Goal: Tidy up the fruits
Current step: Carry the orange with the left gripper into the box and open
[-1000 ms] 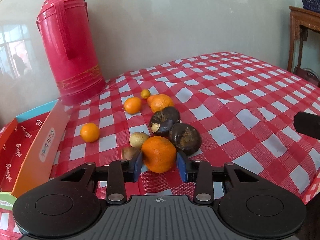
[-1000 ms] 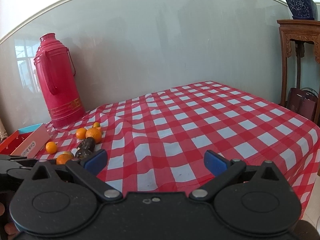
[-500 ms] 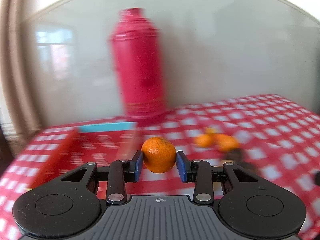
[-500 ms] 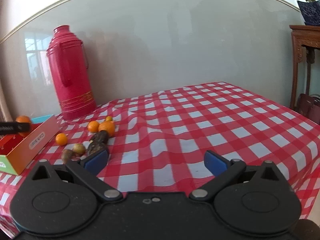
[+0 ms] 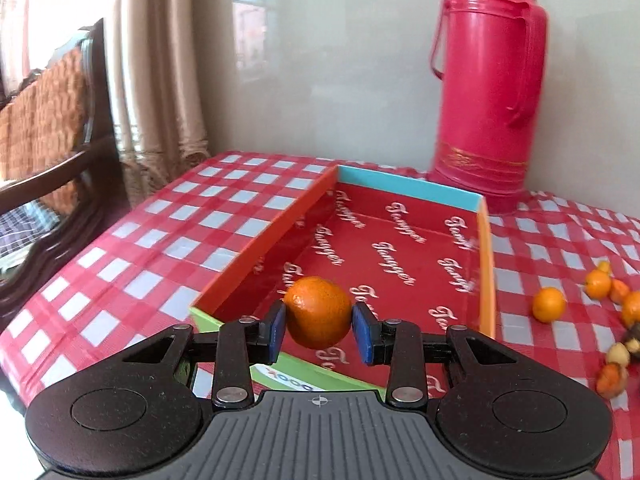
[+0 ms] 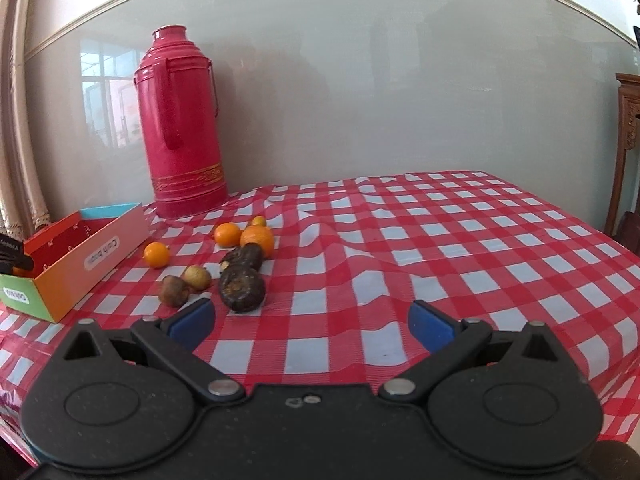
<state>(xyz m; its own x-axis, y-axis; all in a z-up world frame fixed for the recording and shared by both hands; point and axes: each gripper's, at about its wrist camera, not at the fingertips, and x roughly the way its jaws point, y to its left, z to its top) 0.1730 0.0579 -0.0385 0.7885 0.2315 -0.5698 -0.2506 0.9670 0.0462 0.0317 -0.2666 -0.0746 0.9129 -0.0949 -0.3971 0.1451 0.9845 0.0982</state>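
Note:
My left gripper (image 5: 319, 332) is shut on an orange (image 5: 318, 312), held above the near end of a shallow cardboard box (image 5: 404, 192) with a red printed inside. The same box (image 6: 80, 256) sits at the far left of the right wrist view, where the left gripper's black tip (image 6: 12, 258) shows over it. My right gripper (image 6: 310, 320) stands open over the checked cloth with nothing between its blue pads. Loose fruit lies ahead of it: small oranges (image 6: 156, 254), a bigger orange (image 6: 258, 240), two dark brown fruits (image 6: 242, 290) and two small tan ones (image 6: 196, 278).
A tall red thermos (image 6: 182, 128) stands against the wall behind the box. The table (image 6: 440, 240) has a red-and-white checked cloth, rumpled near the fruit. A dark wooden chair (image 5: 48, 120) and curtain stand off the left edge; a carved wooden stand (image 6: 628, 120) is at the right.
My left gripper has lifted the orange off the fruit pile and swung left with it, over the box. The right gripper's view has turned toward the fruit.

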